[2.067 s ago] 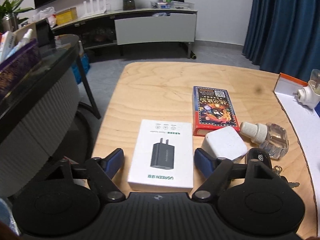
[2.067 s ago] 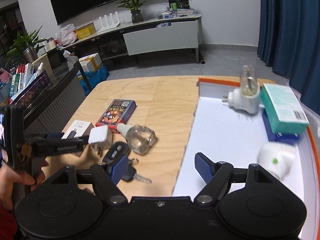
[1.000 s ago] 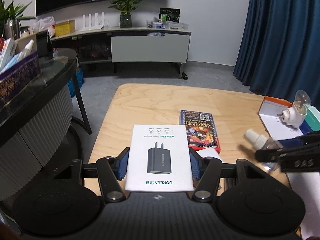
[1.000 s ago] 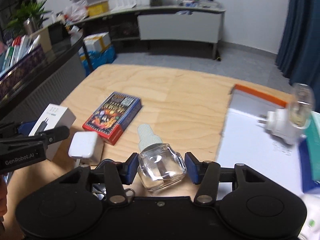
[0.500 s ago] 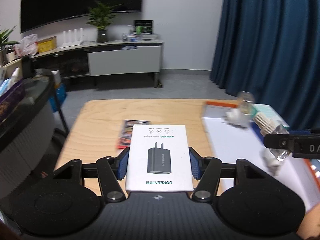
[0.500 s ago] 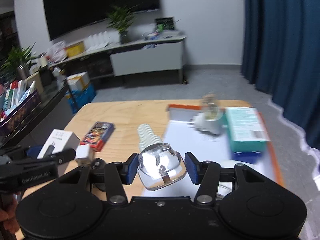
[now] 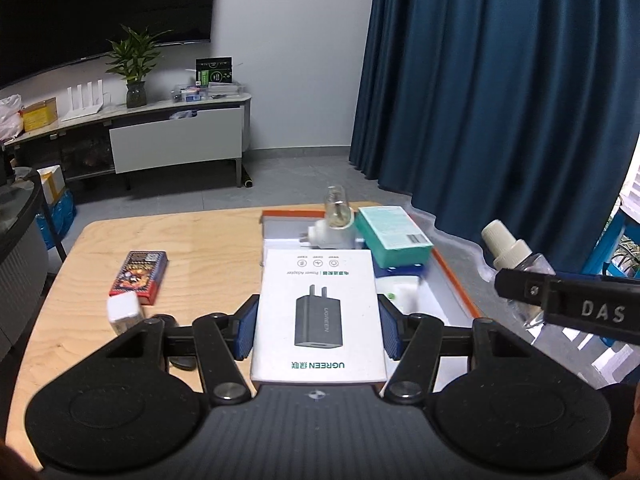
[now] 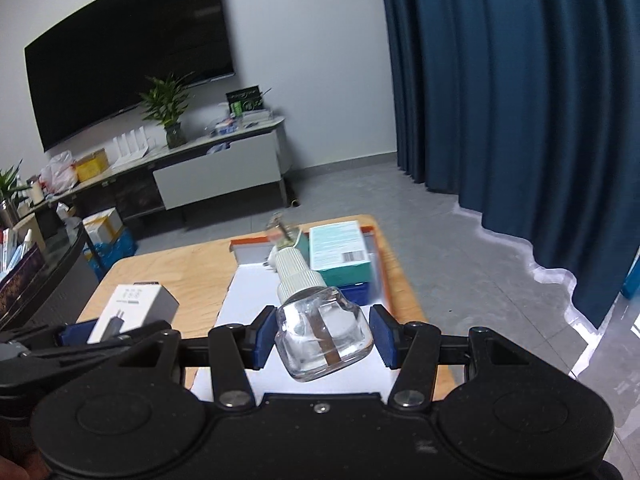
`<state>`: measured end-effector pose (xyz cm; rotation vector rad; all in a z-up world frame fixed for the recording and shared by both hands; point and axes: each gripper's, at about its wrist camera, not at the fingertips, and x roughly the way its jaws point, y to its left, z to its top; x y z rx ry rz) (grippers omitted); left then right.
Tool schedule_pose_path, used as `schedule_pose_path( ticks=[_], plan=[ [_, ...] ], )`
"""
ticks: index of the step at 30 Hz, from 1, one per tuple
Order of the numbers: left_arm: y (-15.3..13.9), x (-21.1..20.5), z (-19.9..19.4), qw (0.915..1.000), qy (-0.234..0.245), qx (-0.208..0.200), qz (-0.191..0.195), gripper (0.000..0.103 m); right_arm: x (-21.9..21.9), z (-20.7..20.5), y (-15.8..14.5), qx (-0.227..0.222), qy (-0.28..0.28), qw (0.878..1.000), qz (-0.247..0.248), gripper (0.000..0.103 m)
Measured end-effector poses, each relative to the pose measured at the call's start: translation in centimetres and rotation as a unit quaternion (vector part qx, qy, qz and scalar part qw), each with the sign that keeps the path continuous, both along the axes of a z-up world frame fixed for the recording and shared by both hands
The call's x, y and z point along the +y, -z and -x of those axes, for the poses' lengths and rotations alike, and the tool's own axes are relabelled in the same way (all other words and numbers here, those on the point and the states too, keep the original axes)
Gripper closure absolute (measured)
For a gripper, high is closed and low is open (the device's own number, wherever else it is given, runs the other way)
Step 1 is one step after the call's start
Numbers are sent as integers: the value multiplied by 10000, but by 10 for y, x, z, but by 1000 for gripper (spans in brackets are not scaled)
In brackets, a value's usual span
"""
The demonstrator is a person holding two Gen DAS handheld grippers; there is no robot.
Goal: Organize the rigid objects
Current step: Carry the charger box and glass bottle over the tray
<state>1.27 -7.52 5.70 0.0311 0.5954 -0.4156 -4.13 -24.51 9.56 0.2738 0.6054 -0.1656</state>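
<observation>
My left gripper (image 7: 318, 326) is shut on a white charger box (image 7: 318, 312) with a black plug printed on it, held in the air above the near end of the orange-rimmed white tray (image 7: 454, 284). My right gripper (image 8: 322, 338) is shut on a clear glass refill bottle (image 8: 322, 334) with a ribbed white cap, also lifted over the tray (image 8: 384, 258). From the left wrist view the bottle (image 7: 516, 256) and the right gripper's finger show at the right. The charger box (image 8: 130, 310) shows at the left of the right wrist view.
In the tray lie a teal box (image 7: 392, 234) on a blue box, a white plug-in diffuser (image 7: 334, 224) and a small white device (image 7: 402, 294). On the wooden table (image 7: 192, 248) remain a red card box (image 7: 140, 272), a white charger cube (image 7: 124, 312) and a dark key fob.
Both grippers closed on their objects, lifted them off the table and carried them rightward and upward toward the tray. The views swung from the table's left side to the tray and curtain.
</observation>
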Motion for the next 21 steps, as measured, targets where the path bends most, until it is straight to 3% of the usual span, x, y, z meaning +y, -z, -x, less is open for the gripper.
schedule_pose_path(
  ticks=[21],
  plan=[
    [8, -19, 18, 10000, 38, 5, -91, 44, 0, 16, 17, 162, 3, 9999, -41, 41]
  ],
)
